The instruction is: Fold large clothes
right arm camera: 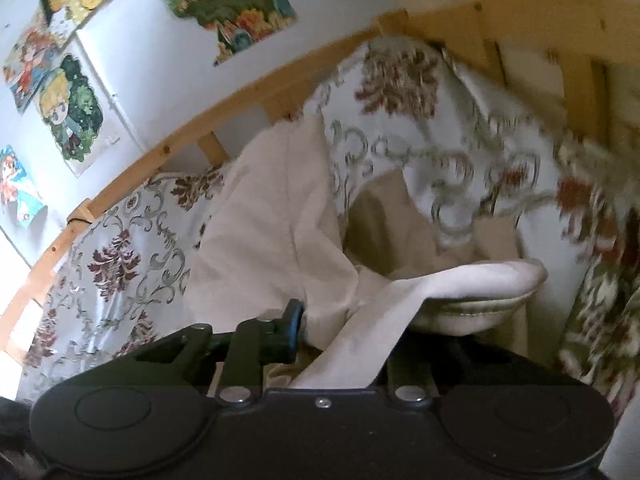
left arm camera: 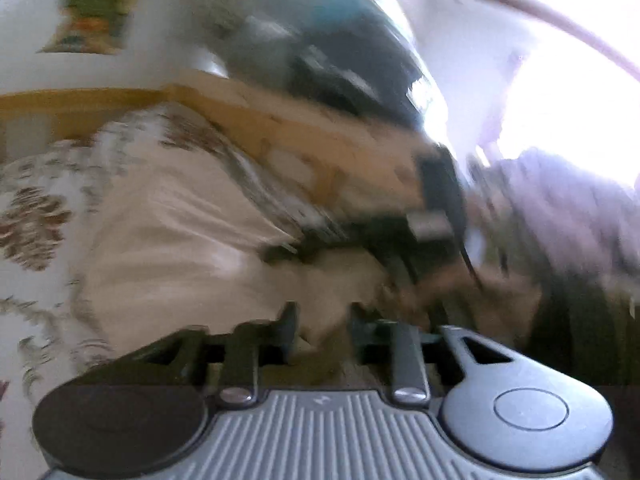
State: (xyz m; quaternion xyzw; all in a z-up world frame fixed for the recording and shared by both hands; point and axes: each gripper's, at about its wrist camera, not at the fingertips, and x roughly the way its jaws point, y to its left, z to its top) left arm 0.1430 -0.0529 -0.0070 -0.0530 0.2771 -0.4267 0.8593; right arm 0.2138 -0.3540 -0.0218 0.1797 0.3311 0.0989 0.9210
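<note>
A large cream and beige garment [right arm camera: 280,224] lies on a floral bedspread [right arm camera: 120,256]. In the right wrist view my right gripper [right arm camera: 340,320] is shut on a cream fold of the garment that drapes over and hides its right finger. Only its left finger [right arm camera: 290,320] shows. In the blurred left wrist view the garment [left arm camera: 168,232] spreads ahead, and my left gripper [left arm camera: 324,320] has cream cloth between its two fingers, which stand close together. The other gripper [left arm camera: 436,216] shows as a dark blur further ahead.
A wooden bed rail [right arm camera: 240,92] runs behind the bedspread, with cartoon posters [right arm camera: 68,108] on the white wall. In the left wrist view a dark pile [left arm camera: 332,52] sits above the rail [left arm camera: 280,120], and a bright window [left arm camera: 568,112] is at right.
</note>
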